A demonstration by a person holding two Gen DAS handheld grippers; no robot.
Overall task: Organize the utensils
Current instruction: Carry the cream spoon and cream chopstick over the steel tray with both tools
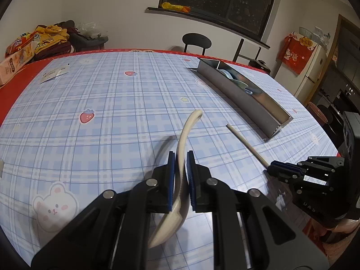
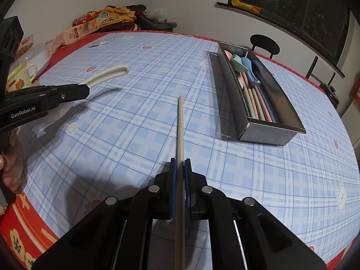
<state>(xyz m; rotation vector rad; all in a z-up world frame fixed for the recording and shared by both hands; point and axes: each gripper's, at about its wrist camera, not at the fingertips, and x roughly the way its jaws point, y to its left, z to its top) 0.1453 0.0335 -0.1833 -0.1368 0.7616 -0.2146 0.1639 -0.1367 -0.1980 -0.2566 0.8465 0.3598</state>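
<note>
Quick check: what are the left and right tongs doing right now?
Left tongs: closed on the cream spoon.
Right tongs: closed on the pale chopstick.

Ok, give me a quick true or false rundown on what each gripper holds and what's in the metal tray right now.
1. The left gripper is shut on a cream spoon. True.
2. The right gripper is open and holds nothing. False: it is shut on a pale chopstick.
3. The metal tray is bare inside. False: it already holds pastel spoons and chopsticks.
4. The cream spoon lies flat on the tablecloth. False: its handle sticks up and away from the jaws, clear of the cloth.
5. The tray lies on the checked tablecloth, apart from both grippers. True.
</note>
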